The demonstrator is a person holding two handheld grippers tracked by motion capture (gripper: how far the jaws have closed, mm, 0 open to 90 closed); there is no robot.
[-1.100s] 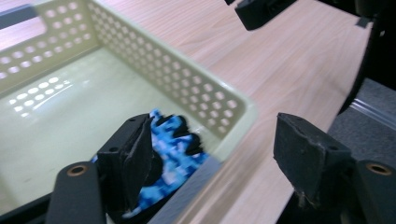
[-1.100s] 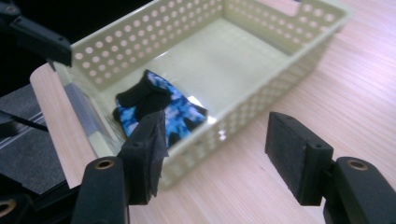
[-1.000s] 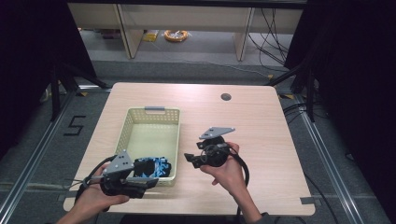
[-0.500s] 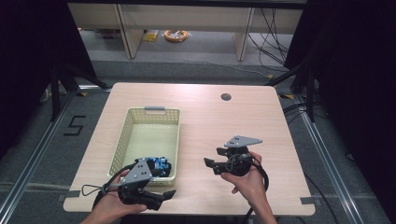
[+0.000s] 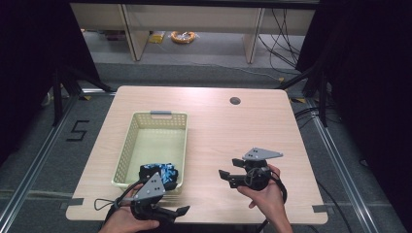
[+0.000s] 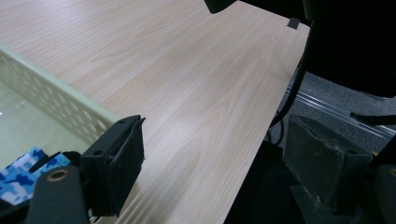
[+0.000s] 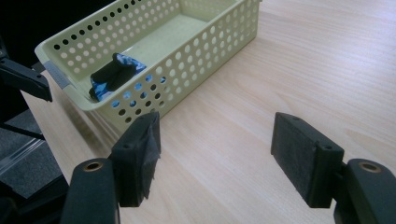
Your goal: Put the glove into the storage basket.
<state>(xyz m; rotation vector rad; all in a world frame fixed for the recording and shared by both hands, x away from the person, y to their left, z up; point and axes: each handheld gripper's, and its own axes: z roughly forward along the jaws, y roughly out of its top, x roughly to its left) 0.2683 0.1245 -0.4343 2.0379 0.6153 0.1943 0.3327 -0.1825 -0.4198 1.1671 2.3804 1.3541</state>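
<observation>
A pale yellow perforated basket (image 5: 127,145) stands on the left half of the wooden table (image 5: 218,126). A blue-and-black camouflage cloth (image 5: 163,172) lies bunched in its near end. My left gripper (image 5: 176,208) hovers at the table's front edge just before the basket, its jaws pointing right. They have just been opening and now stand open with nothing between them. My right gripper (image 5: 227,171) is right of the basket and points left at it; its jaws have just opened further over bare wood. In the right gripper view, the basket (image 7: 201,51) and cloth (image 7: 112,74) lie ahead of the right gripper (image 7: 219,156).
A dark round cable hole (image 5: 235,101) sits near the table's far edge. Grey tape marks the front corners (image 5: 320,208). In the left gripper view, the basket wall (image 6: 56,100) runs left of the left gripper (image 6: 219,163), and the table edge drops to dark floor at right.
Both hands have drawn back toward the table's near edge. The left gripper has left the basket's near end and shifted right. The right gripper has moved right. The cloth stays in the basket.
</observation>
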